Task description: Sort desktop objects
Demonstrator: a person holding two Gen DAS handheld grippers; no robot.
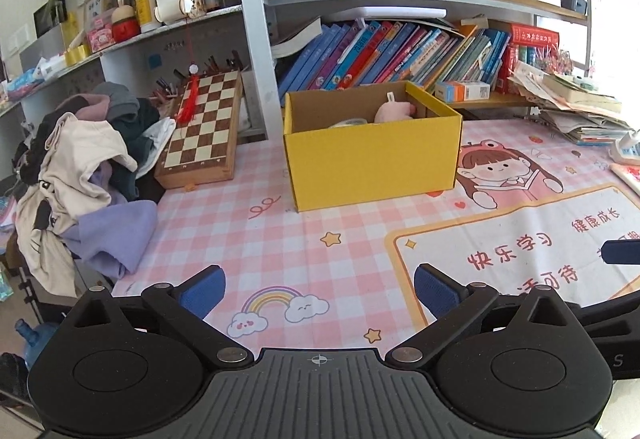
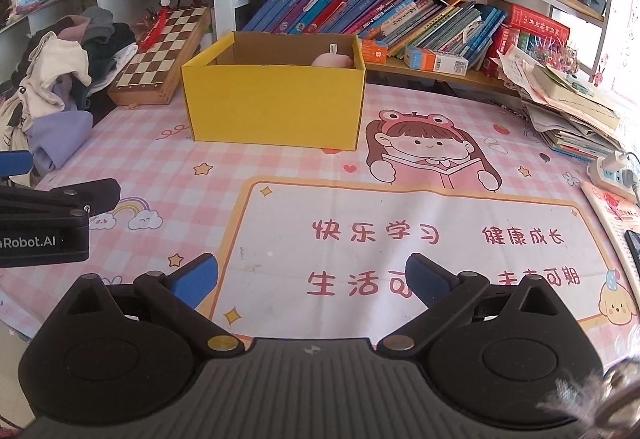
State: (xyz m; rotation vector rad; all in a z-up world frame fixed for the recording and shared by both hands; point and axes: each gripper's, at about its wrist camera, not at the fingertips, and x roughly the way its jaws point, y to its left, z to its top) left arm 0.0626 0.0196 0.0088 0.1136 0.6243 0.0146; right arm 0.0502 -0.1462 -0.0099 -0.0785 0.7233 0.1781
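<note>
A yellow cardboard box stands open-topped on the pink checked desk mat. Inside it lies a pink rounded object and, in the left wrist view, a pale flat item. My left gripper hovers low over the mat in front of the box, open, with nothing between its blue pads. My right gripper is open too, empty, over the mat's white text panel. The left gripper's body shows at the left edge of the right wrist view.
A folded chessboard leans left of the box beside a heap of clothes. Books fill the shelf behind. A stack of papers and a power strip sit at the right.
</note>
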